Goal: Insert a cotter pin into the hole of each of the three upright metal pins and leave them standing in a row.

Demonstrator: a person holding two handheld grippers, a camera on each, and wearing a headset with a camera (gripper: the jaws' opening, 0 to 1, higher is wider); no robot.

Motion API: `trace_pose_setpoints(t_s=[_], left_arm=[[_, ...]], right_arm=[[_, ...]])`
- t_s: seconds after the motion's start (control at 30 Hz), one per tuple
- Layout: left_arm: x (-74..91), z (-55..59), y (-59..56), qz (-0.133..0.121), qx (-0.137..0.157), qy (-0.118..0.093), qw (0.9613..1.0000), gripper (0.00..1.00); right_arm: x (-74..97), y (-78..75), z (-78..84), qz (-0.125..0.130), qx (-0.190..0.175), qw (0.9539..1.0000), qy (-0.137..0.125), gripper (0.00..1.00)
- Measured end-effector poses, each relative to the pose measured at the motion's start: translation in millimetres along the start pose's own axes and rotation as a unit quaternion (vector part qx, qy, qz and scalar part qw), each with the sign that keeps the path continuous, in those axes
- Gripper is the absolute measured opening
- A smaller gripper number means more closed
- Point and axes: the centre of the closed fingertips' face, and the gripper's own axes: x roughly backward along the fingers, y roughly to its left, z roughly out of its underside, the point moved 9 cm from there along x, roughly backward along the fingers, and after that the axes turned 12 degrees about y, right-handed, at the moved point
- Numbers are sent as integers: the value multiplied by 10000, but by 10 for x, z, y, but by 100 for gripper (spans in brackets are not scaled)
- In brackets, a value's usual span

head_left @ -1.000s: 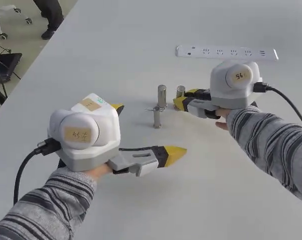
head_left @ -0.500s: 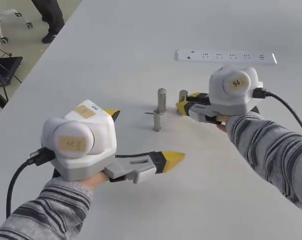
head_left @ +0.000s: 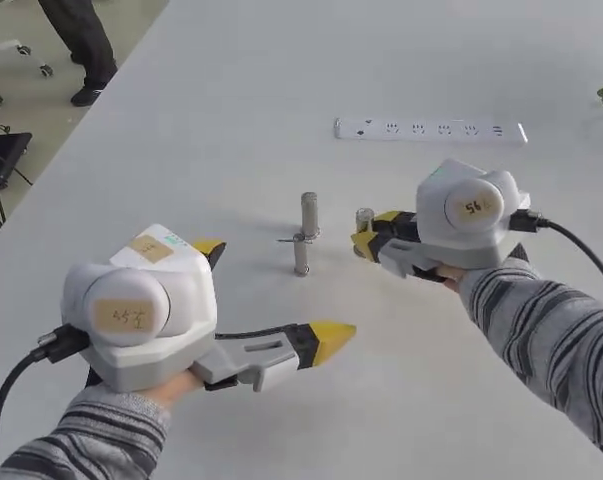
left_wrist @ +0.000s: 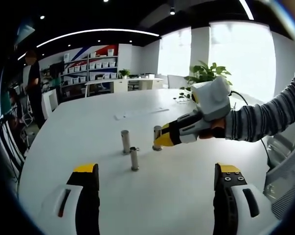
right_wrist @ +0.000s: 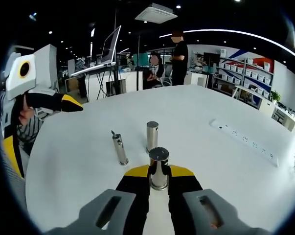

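Little change from a second ago beyond a shift of the whole head view with the headset. Still clamped between the jaws of the right gripper (right_wrist: 159,174): one upright metal pin (right_wrist: 158,155), standing on the white table (head_left: 231,120). Just left of it in the head view, placed as before, a second pin (head_left: 301,255) with a cotter pin (head_left: 289,240) through its hole, and behind that a bare third pin (head_left: 309,214); all three close together, none touching. Nearer the person and well apart from the pins, the left gripper (head_left: 271,293), jaws still spread wide with nothing between them. Farther back on the table, a white power strip (head_left: 431,130). Past the table's far left edge, floor and a standing person's legs (head_left: 81,40). Around the table in the gripper views, an open office: stocked shelves (left_wrist: 96,63), a potted plant (left_wrist: 206,76) by bright windows (left_wrist: 235,54), a monitor (right_wrist: 110,46) on a desk, another person (right_wrist: 179,58) standing.
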Motion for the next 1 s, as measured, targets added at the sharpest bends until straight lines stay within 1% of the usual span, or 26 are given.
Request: trace_pose_setpoints(t_s=[0.1,0.2,0.3,0.37,0.47,0.53,0.67,0.73,0.87,0.93,0.97,1.0], left_arm=[[37,34,-29,-7,47,0,10000,97],[68,54,-58,-32,48,9,10000,95],[102,68,-79,-54,29,38,10000,95],[121,65,-90,-51,38,20,10000,95],[127,49,-92,-29,57,12,10000,95],[131,35,-91,-30,45,-1,10000,95],[133,17,-86,-23,4,3,10000,95],[129,22,-89,17,27,19,10000,94],[120,43,-107,46,12,71,10000,94],[114,51,-113,65,15,98,9999,94],[114,55,-116,60,18,105,9999,94],[112,54,-116,62,18,102,9999,94]], right_arm=[[89,107,69,5,-85,10000,6,8],[132,179,127,8,-110,9999,32,8],[166,246,204,-4,-153,9999,67,8],[176,273,239,-23,-218,9997,82,8],[193,326,297,-35,-223,9997,115,8],[205,347,321,-39,-284,9995,110,8],[198,369,358,-58,-286,9995,141,8],[187,378,381,-66,-271,9995,154,8],[175,378,387,-108,-335,9993,99,8],[174,387,391,-106,-221,9996,152,8],[174,393,392,-104,-163,9997,138,8],[172,387,395,-137,-201,9996,124,8]])
